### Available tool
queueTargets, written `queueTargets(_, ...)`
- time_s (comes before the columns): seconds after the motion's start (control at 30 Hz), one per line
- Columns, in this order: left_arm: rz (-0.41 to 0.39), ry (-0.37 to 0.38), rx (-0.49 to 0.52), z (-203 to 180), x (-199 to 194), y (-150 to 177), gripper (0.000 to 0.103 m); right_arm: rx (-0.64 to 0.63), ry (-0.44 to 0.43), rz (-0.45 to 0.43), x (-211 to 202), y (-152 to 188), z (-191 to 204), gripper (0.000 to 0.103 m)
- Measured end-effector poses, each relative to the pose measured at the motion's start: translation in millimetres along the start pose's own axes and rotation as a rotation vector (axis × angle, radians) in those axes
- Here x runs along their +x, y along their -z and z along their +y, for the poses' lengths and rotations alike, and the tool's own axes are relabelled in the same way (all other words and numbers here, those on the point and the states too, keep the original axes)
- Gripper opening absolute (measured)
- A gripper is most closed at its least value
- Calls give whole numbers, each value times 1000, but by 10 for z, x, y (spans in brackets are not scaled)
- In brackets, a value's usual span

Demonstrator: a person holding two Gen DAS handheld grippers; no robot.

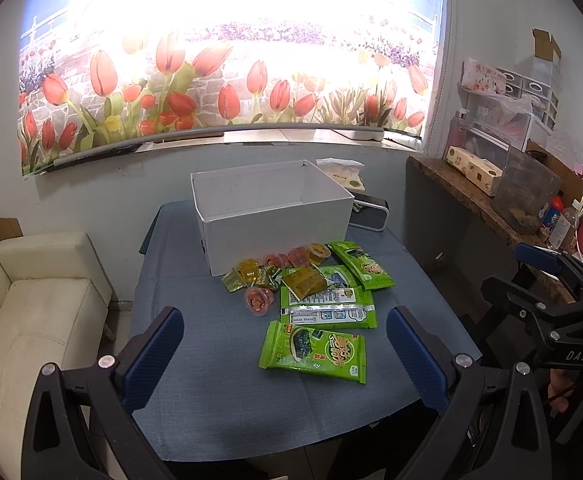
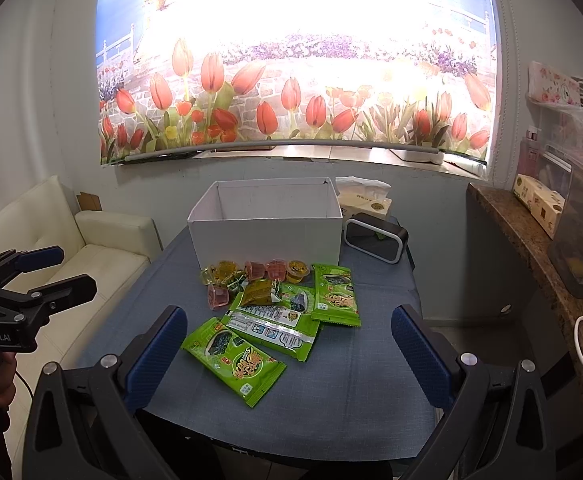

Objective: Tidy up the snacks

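A white open box [image 1: 275,224] [image 2: 267,236] stands at the back of the blue table [image 1: 219,392] [image 2: 355,392]. In front of it lies a pile of snacks: green seaweed packets [image 1: 313,352] [image 2: 233,360], another green packet [image 1: 361,264] [image 2: 334,294], small jelly cups [image 1: 257,300] [image 2: 217,294] and a brown pouch [image 1: 303,282] [image 2: 257,292]. My left gripper [image 1: 285,356] is open above the near table edge, facing the pile. My right gripper [image 2: 287,360] is open, also held back from the pile. Each gripper shows at the side of the other's view [image 1: 531,280] [image 2: 51,272].
A tissue pack [image 2: 365,200] and a black clock [image 2: 375,236] sit right of the box. A cream sofa [image 1: 31,320] stands left of the table. A cluttered stone counter [image 1: 491,204] runs along the right. A tulip blind covers the window behind.
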State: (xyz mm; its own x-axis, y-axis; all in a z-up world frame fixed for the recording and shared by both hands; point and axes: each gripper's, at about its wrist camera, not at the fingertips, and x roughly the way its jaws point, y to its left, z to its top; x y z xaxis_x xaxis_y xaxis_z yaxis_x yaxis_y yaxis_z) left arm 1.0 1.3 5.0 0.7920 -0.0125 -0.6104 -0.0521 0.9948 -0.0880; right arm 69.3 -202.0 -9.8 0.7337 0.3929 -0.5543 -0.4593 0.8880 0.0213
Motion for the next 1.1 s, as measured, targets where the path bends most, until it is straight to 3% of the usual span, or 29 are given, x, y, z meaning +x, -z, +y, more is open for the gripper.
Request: queueTargets(1.1,7,4,-16,41,19,17,103,-3,10,-5,12,-12,0,103)
